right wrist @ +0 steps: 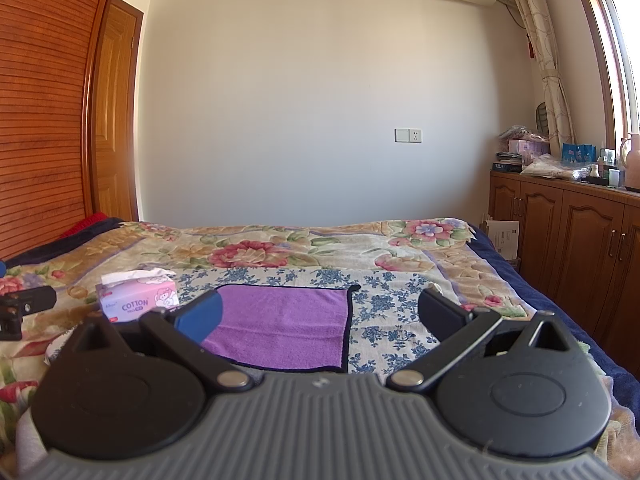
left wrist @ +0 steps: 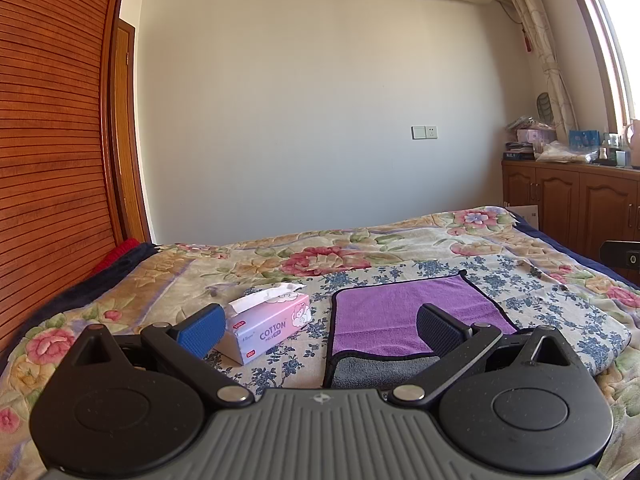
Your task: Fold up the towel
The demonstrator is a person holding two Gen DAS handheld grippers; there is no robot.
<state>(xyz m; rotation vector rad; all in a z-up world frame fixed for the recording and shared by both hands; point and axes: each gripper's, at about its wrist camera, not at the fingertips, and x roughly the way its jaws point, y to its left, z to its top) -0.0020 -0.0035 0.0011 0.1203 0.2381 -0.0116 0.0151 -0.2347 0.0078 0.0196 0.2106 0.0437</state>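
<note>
- The tissue pack [left wrist: 269, 327], lower left of centre in the left wrist view, reads "COTTON" in purple capitals on its front.
- Small red tabs on it are too small to read.

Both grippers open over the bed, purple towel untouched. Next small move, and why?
Probably lower the left gripper onto the purple towel's near-left corner, where the gray underside is flipped up. The right gripper likewise hangs open and empty, the towel lies flat, and the tissue box sits beside that corner.
</note>
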